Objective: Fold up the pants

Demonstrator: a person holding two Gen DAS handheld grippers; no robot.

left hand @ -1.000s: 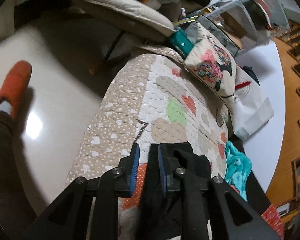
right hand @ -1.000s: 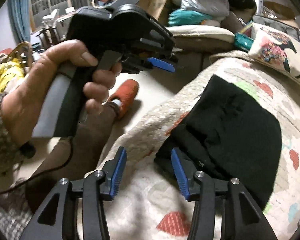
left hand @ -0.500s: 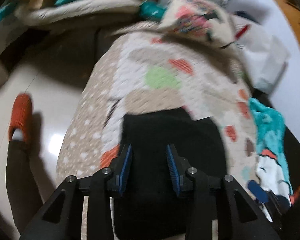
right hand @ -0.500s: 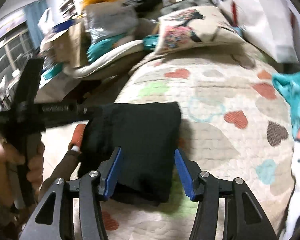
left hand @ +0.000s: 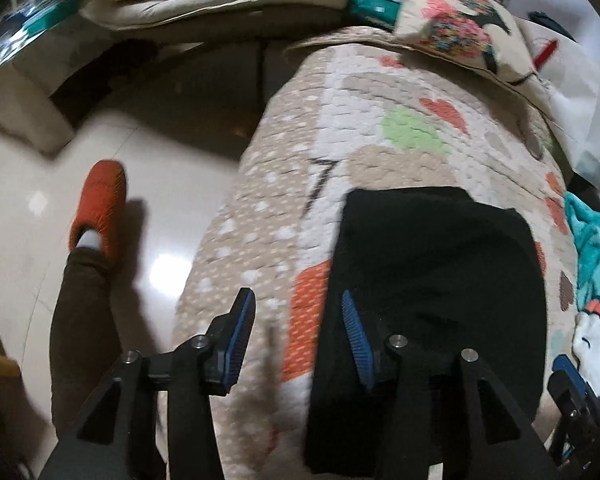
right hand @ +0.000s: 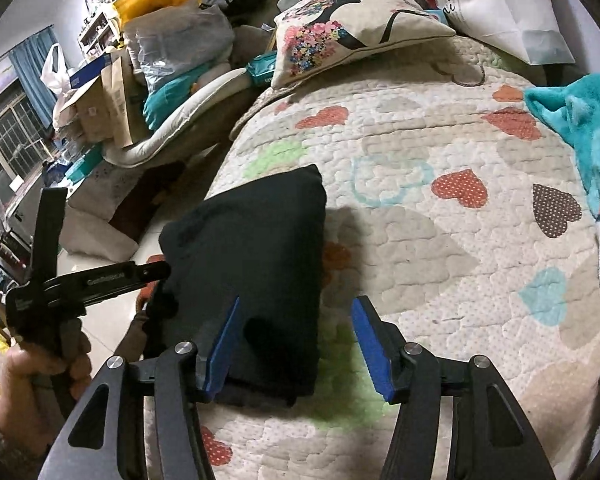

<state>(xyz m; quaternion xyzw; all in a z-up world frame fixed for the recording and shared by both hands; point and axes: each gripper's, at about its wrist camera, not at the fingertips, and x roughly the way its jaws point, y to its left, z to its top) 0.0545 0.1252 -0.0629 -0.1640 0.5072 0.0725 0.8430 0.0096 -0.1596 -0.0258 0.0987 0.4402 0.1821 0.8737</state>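
Observation:
Black pants (left hand: 436,280) lie folded into a flat rectangle on a heart-patterned quilt (left hand: 380,168). My left gripper (left hand: 298,336) hovers over their left edge, jaws opening, with only quilt and a sliver of that edge beneath the gap; the pads press on nothing. From the right wrist the pants (right hand: 252,248) sit left of centre. My right gripper (right hand: 296,348) hangs above their near right corner, jaws opening, with the corner under the gap but not gripped. A hand (right hand: 40,368) holds the left gripper (right hand: 160,270) at the pants' left side.
A flower-print pillow (right hand: 340,28) and a white bag (right hand: 496,4) lie at the quilt's far end. A teal blanket (right hand: 580,120) covers the right side. Left of the bed is a glossy floor (left hand: 160,152) with a person's leg and orange slipper (left hand: 100,200), then a cushion (left hand: 204,4) and clutter.
The left gripper let go of the black fabric, opened and shifted to the pants' left edge. The right gripper swung round over the folded pants and widened.

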